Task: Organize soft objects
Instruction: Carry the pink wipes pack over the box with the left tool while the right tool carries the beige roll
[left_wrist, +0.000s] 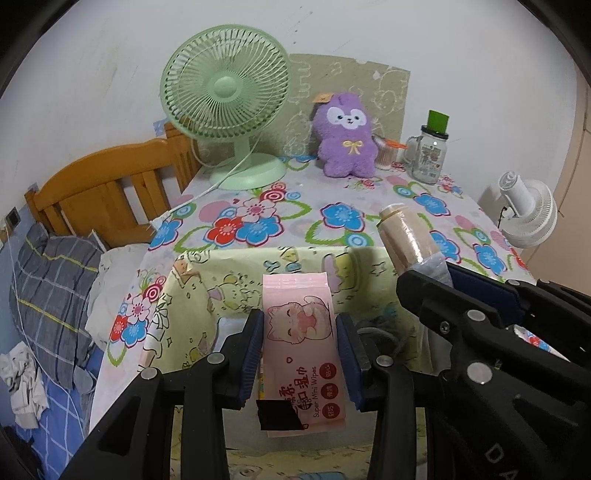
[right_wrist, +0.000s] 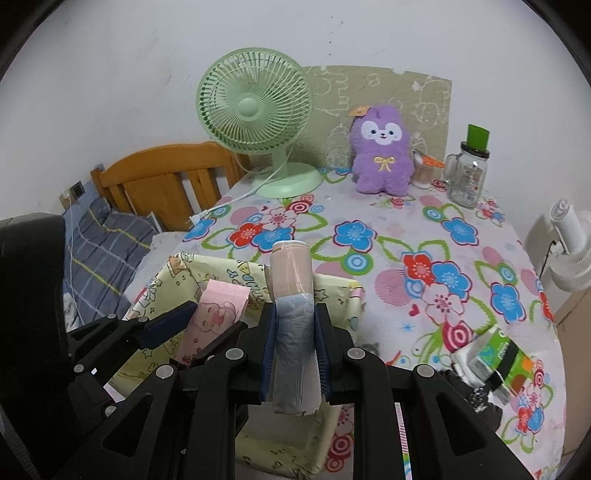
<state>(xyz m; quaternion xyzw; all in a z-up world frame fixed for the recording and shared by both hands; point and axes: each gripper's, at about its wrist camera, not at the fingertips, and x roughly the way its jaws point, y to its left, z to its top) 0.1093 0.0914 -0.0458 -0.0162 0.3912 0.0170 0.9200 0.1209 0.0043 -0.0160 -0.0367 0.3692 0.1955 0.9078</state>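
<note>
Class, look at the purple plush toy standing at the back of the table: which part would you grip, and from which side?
Grip the purple plush toy across its narrower upper body, coming from the front. It stands upright against the wall panel, so the back is blocked.

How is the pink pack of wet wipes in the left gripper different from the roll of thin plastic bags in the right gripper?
The flat pink pack of wet wipes is a printed rectangle with a cartoon cat; the roll of beige and grey plastic bags is a plain cylinder. The pack fills wider-set jaws of the left gripper; the roll sits in narrower jaws of the right gripper. Both are soft, gripped at their sides, and held above the yellow cartoon-print fabric box.
</note>
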